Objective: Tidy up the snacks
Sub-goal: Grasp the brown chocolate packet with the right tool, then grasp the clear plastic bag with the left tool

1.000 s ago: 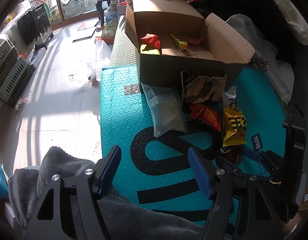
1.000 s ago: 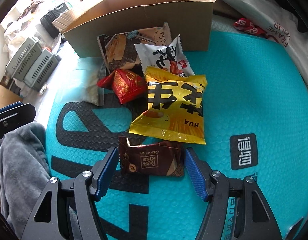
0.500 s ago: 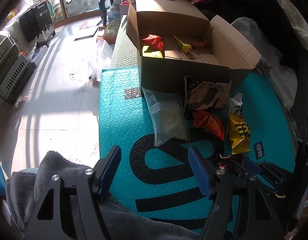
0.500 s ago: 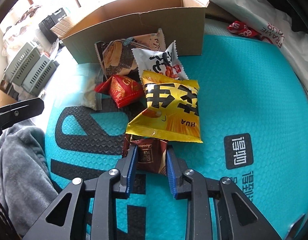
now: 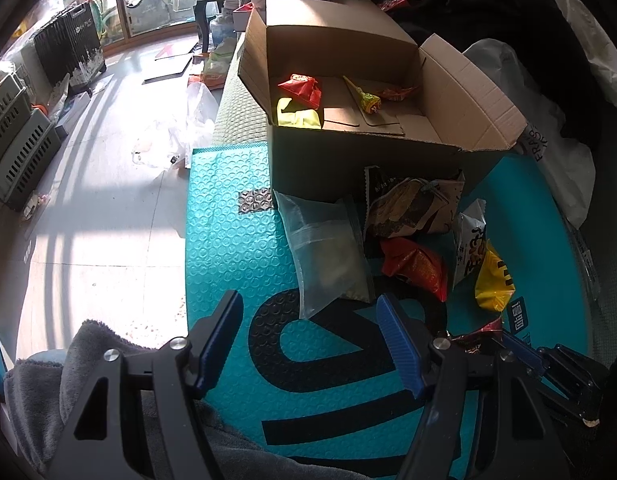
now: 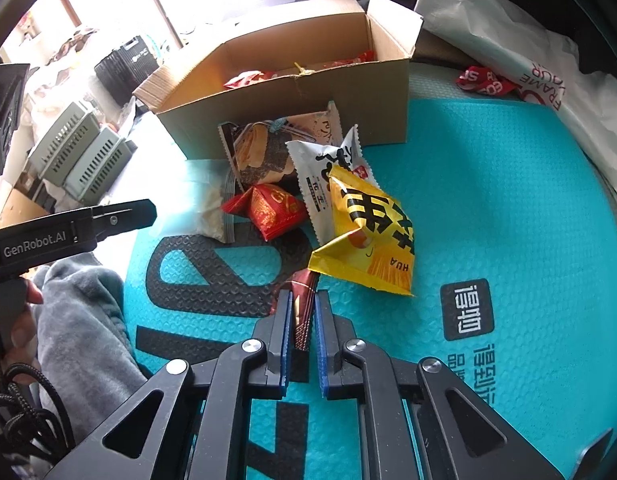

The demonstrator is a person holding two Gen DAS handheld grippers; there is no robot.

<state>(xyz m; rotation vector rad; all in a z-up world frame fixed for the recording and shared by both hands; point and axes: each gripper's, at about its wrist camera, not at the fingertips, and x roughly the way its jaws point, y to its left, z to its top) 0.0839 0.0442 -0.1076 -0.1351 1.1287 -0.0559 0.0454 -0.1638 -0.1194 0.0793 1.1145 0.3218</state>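
My right gripper (image 6: 301, 312) is shut on a brown chocolate packet (image 6: 302, 304), held just above the teal mat (image 6: 488, 208); the packet also shows in the left wrist view (image 5: 478, 334). Before it lie a yellow snack bag (image 6: 368, 240), a white bag (image 6: 328, 172), a red pouch (image 6: 272, 210), a brown cracker bag (image 6: 264, 152) and a clear pouch (image 6: 204, 204). The open cardboard box (image 6: 292, 100) behind them holds a few snacks (image 5: 300, 88). My left gripper (image 5: 308, 332) is open and empty over the mat, near the clear pouch (image 5: 328, 256).
A grey fleece cloth (image 5: 60, 372) lies at the mat's near left edge. White plastic bags (image 6: 508, 52) and a red wrapper (image 6: 484, 80) sit at the right. Grey crates (image 5: 12, 140) and a black crate (image 5: 68, 48) stand on the floor at the left.
My right gripper closed on the chocolate packet and lifted it, squeezed upright between the fingers. The yellow bag tipped up and shifted. My left gripper rose slightly, staying open.
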